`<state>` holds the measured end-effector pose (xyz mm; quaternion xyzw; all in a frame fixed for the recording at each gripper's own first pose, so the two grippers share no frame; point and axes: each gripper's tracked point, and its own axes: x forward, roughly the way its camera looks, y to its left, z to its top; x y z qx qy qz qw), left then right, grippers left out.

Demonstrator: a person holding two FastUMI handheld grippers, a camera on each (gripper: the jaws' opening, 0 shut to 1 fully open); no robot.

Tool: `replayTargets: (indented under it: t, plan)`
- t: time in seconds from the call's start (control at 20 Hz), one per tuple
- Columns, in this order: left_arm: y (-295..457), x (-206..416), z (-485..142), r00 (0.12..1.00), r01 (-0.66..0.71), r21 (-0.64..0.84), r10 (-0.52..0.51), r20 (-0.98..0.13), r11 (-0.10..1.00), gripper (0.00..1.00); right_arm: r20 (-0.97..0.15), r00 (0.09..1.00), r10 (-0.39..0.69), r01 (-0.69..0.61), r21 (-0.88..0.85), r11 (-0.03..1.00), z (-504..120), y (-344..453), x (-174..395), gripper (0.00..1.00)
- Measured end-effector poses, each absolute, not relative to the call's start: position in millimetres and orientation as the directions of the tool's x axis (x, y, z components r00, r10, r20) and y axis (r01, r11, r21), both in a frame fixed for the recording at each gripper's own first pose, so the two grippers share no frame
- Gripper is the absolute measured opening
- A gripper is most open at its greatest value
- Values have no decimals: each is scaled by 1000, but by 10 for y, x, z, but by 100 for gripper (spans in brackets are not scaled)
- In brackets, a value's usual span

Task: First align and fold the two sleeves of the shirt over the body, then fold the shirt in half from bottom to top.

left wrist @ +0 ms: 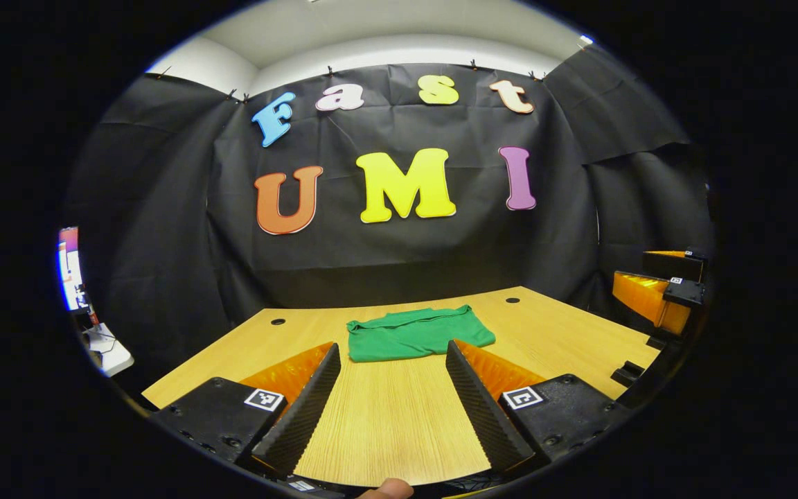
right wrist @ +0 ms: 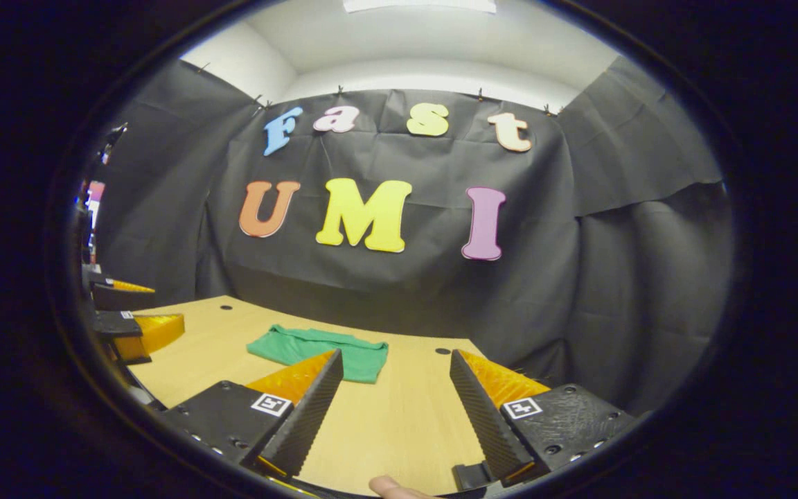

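Note:
A green shirt lies folded into a compact rectangle on the wooden table, toward its far side. In the left gripper view my left gripper is open, held back from the shirt with bare table between its fingers. The right gripper shows at that view's right edge. In the right gripper view the shirt lies ahead and to the left, partly behind the left finger. My right gripper is open and holds nothing. The left gripper appears at the left edge there.
Black cloth walls close the table's far and right sides. Two round cable holes sit near the table's back edge. A fingertip shows at the bottom of the left gripper view. A white object lies beyond the table's left edge.

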<state>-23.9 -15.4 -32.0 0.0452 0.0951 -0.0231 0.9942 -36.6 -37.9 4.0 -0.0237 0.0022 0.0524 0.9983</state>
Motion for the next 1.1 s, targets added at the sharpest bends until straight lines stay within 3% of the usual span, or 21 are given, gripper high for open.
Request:
replayTargets:
  t: [1.1]
  plan:
    - [-71,-307,-538,977,46,33,-38,-209,998,99,-65,992,109,-113,-72,991,-233,-248,-349,95]
